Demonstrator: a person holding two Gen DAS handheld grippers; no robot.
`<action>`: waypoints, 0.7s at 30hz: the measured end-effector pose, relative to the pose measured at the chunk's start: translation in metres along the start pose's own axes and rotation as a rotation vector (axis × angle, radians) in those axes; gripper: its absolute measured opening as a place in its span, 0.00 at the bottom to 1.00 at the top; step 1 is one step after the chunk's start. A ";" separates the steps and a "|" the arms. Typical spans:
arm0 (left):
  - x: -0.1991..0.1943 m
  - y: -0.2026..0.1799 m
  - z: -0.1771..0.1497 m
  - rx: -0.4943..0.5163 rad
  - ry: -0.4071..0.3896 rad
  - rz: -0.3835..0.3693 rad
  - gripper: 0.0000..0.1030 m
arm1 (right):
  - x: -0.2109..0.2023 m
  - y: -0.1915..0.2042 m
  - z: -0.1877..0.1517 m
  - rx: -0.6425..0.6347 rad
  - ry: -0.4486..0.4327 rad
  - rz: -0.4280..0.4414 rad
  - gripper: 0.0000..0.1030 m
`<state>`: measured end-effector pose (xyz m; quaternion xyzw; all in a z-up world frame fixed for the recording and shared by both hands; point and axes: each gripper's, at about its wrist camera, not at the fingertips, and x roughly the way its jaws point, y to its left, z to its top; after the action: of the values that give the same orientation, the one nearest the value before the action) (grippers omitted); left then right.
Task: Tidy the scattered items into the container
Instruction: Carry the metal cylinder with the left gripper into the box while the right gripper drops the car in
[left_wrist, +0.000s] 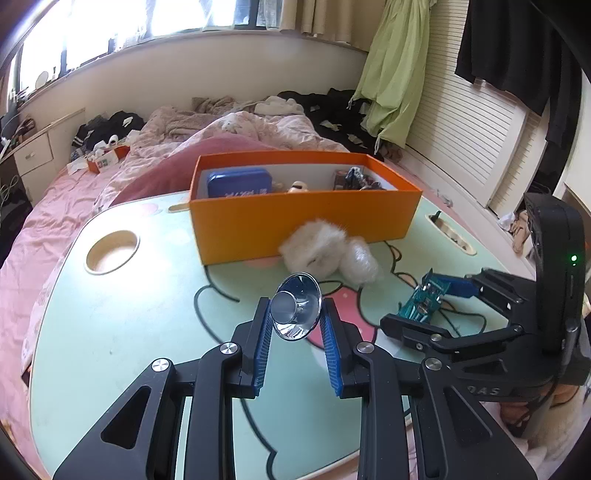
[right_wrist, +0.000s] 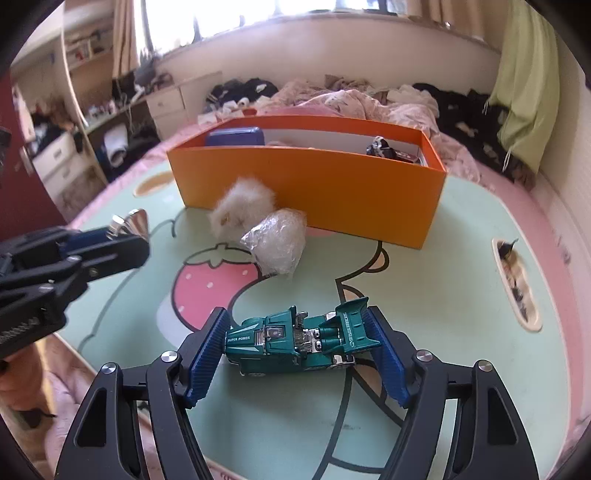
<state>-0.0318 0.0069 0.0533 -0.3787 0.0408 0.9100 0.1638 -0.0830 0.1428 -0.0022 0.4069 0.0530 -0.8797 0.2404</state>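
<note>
My left tongs sit at the lower centre of the left wrist view, clenched on a shiny chrome funnel-shaped piece; both blue pads press its sides and it hangs above the bench. From the right wrist view those same left tongs come in at the middle left edge, the chrome piece gleaming at their tip.

My right tongs are at the lower centre of the right wrist view, spread wide around a teal toy car. The car lies crosswise between the pads, nose toward the left pad and tail wing against the right one; whether the pads actually press on it I cannot tell. In the left wrist view the right tongs show at the middle right, with the toy car between the fingers.

The orange box stands at the centre of the left wrist view on the far part of the bench, open on top. Inside it a blue tin leans at the left end and a dark jumble of small things sits at the right end. Just in front of the box, touching its near wall, lie a fluffy white toy and a clear crinkled plastic bundle, side by side.
</note>
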 end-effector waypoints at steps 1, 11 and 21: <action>-0.001 -0.001 0.004 0.002 -0.003 -0.004 0.27 | -0.004 -0.002 0.002 0.018 -0.012 0.029 0.71; 0.037 0.011 0.096 -0.065 -0.013 0.053 0.27 | -0.020 -0.017 0.095 0.068 -0.163 0.008 0.72; 0.087 0.033 0.097 -0.145 0.050 0.058 0.44 | 0.045 -0.049 0.123 0.172 -0.115 -0.021 0.72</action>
<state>-0.1655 0.0187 0.0598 -0.4110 -0.0101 0.9051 0.1083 -0.2157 0.1327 0.0414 0.3742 -0.0325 -0.9054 0.1981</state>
